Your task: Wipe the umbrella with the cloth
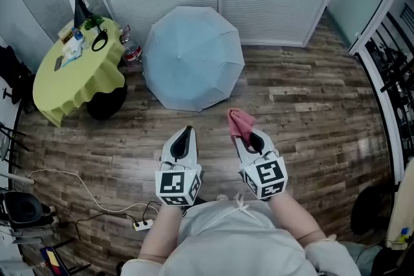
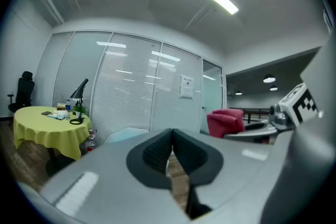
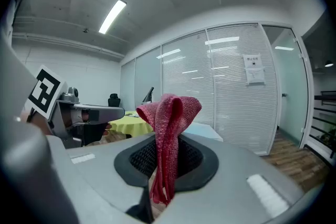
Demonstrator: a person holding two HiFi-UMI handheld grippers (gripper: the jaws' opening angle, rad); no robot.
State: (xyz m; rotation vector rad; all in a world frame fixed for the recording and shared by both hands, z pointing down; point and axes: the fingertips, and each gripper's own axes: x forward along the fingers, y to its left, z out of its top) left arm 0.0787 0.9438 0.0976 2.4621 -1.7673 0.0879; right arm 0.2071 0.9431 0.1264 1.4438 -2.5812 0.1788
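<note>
An open pale blue umbrella (image 1: pixel 193 56) lies canopy-up on the wooden floor ahead of me, and its edge shows as the umbrella (image 2: pixel 126 135) in the left gripper view. A red cloth (image 1: pixel 239 123) sticks up from my right gripper (image 1: pixel 244 134), which is shut on it; the cloth (image 3: pixel 169 134) hangs folded between the jaws. My left gripper (image 1: pixel 187 133) is shut with nothing in it, its jaws touching at the tips (image 2: pixel 170 140). Both grippers hover over the floor, short of the umbrella.
A round table with a yellow cover (image 1: pixel 72 71) stands at the left with a black lamp (image 1: pixel 79 4), scissors and small items. A bottle (image 1: pixel 132 53) sits between table and umbrella. A white cable and power strip (image 1: pixel 139 225) lie on the floor at lower left. Glass walls with blinds run behind.
</note>
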